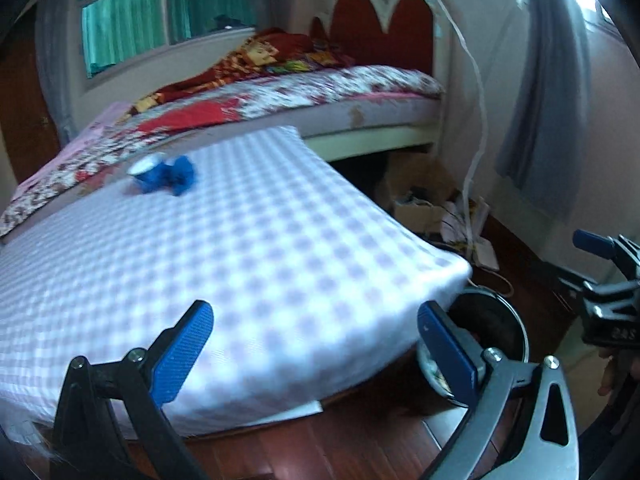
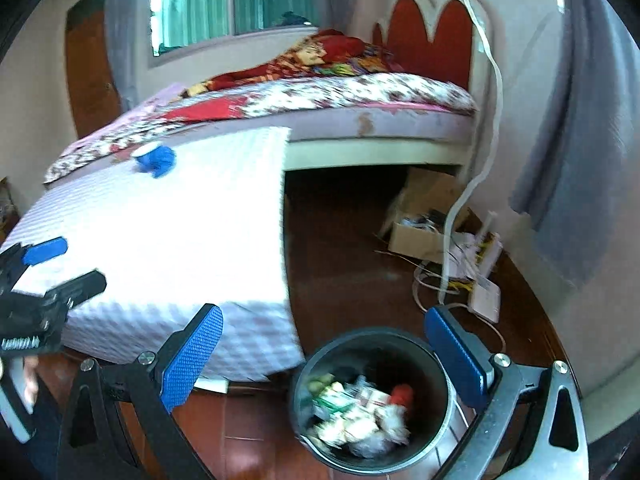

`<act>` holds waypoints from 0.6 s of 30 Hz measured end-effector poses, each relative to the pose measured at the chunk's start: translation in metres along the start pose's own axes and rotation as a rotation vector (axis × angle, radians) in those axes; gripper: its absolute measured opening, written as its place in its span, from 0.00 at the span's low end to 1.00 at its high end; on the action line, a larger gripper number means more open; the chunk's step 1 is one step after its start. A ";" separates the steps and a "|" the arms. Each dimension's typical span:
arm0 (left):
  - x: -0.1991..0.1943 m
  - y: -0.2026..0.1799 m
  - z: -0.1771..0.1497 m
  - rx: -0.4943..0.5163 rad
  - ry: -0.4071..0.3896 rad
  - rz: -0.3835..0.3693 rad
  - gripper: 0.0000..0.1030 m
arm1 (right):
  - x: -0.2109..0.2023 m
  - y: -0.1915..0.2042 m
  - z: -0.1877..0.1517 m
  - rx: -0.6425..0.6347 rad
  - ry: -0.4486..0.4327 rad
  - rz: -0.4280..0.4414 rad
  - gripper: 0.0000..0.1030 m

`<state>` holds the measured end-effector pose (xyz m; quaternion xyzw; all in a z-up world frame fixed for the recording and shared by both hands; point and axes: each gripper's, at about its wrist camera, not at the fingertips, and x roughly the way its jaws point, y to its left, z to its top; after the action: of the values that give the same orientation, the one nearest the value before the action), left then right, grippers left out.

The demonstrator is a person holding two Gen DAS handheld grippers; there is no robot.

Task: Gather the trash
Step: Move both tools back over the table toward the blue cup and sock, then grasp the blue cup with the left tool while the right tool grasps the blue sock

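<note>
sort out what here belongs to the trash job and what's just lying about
Job:
- blue crumpled trash on the checked mattress
- trash bin, already holding wrappers
- left hand-held gripper, right hand-held gripper, both open and empty

Lying about:
- cardboard box
- white cable
- bed

No words or numbers can be read for sure. Some small pale marks are seen on the dark body of the right gripper (image 1: 610, 334) in the left wrist view, but they are too blurred to be made out.

One bin (image 2: 374, 400), one blue wrapper (image 1: 166, 172), one bed (image 1: 280, 92)
</note>
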<state>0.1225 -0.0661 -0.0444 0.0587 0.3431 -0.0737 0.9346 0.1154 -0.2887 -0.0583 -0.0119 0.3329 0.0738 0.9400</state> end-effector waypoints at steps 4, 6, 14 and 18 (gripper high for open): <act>-0.009 0.048 0.017 -0.074 -0.015 0.032 0.99 | 0.000 0.024 0.023 -0.050 -0.009 0.035 0.99; -0.015 0.065 0.021 -0.089 -0.028 0.055 0.99 | 0.002 0.036 0.038 -0.061 -0.010 0.055 0.99; -0.013 0.132 0.039 -0.115 -0.032 0.150 0.99 | 0.026 0.098 0.091 -0.145 -0.017 0.148 0.99; 0.004 0.172 0.039 -0.155 -0.043 0.164 0.99 | 0.066 0.142 0.110 -0.214 0.002 0.179 0.99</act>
<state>0.1807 0.0964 -0.0072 0.0127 0.3215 0.0284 0.9464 0.2139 -0.1320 -0.0105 -0.0825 0.3239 0.1926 0.9226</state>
